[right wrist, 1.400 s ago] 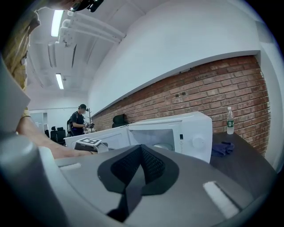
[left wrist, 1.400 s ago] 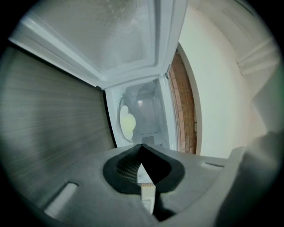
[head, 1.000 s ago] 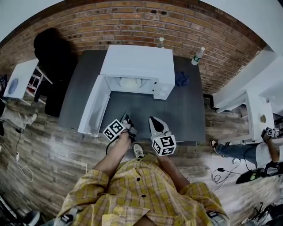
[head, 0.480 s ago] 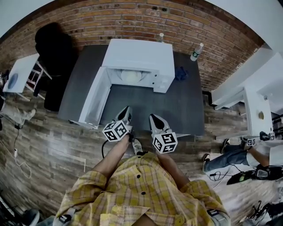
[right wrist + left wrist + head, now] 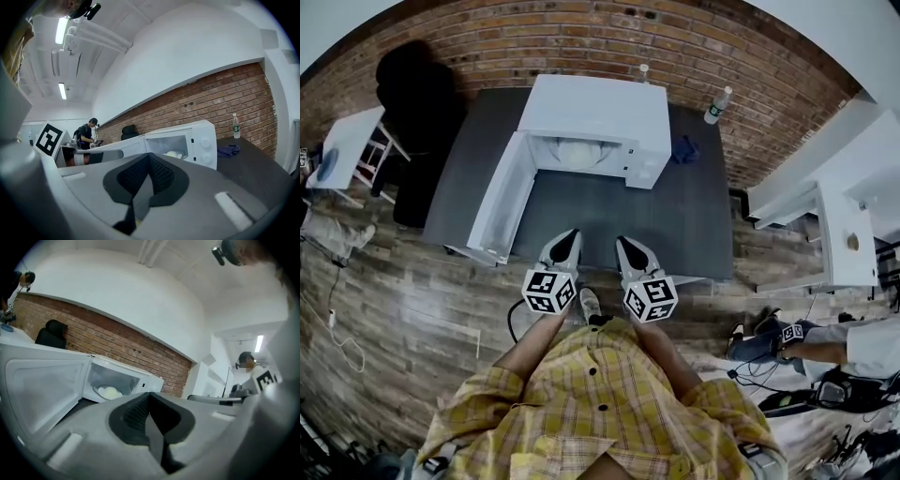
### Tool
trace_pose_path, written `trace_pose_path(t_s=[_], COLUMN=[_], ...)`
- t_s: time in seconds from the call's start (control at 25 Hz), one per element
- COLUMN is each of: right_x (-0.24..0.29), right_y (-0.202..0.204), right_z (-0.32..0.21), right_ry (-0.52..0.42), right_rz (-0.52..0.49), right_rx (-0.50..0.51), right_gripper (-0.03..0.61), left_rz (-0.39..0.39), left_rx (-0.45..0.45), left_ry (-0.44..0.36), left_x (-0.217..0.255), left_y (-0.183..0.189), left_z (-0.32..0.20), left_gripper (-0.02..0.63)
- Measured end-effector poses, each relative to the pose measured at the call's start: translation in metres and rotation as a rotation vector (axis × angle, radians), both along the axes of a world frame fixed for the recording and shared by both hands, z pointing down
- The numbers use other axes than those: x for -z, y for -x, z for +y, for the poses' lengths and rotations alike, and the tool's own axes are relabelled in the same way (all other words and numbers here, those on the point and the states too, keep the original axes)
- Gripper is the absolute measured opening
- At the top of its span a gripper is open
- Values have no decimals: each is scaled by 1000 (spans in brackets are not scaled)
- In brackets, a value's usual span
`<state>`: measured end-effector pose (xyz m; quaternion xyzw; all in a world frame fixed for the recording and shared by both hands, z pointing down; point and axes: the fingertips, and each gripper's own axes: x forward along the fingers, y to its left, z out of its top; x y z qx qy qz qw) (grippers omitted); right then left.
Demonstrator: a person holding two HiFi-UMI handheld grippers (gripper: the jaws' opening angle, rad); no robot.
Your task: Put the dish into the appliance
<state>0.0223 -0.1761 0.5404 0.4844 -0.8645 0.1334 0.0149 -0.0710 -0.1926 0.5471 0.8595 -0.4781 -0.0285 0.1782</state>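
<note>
**Appliance:** white microwave (image 5: 598, 117) on a dark grey bench (image 5: 675, 234), backed against a brick wall (image 5: 581, 42). Its door (image 5: 497, 211) is swung wide open.

**Dish:** a pale dish (image 5: 578, 152) lying inside the microwave cavity.
- The head view shows only a sliver of it under the top panel.
- The left gripper view looks in through the open front and shows it (image 5: 108, 392) flat on the cavity floor.
- The right gripper view shows it (image 5: 173, 153) from the other side, next to the two-knob control panel (image 5: 206, 150).

**Left gripper** (image 5: 566, 240): jaws pressed together with nothing between them. It is held over the near edge of the bench, pointing at the microwave and well apart from it.

**Right gripper** (image 5: 626, 246): jaws likewise closed and empty. It is just beside the left gripper and roughly parallel to it.

**Sundries:**
- A water bottle (image 5: 718, 105) stands upright by the wall.
- A blue cloth (image 5: 684, 150) lies near the microwave's right side.
- Both appear in the head view and the right gripper view; the left gripper view shows neither.
- A bystander (image 5: 825, 342) is on the floor side at lower right, seen in the head view.
</note>
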Motion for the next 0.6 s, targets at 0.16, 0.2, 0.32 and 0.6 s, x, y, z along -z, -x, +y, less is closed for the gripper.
trace_pose_path(t_s=[0.16,0.2,0.32,0.6], right_x=[1,1,2,3], right_y=[-1,0,2,7], right_z=[4,5,8,20], right_ry=[-6,-8,-14,-24], right_rz=[-5,-7,-10,1], right_rx=[3,3,2,14], right_gripper=[5,5,5,3], left_rz=[-61,-69,-87,-107], left_rx=[-11,-9,-6,-6], left_ry=[-50,-58,-74,-86], left_x=[6,7,9,9], left_y=[0,1,4,4], left_z=[8,9,14,32], left_gripper=[0,0,0,0])
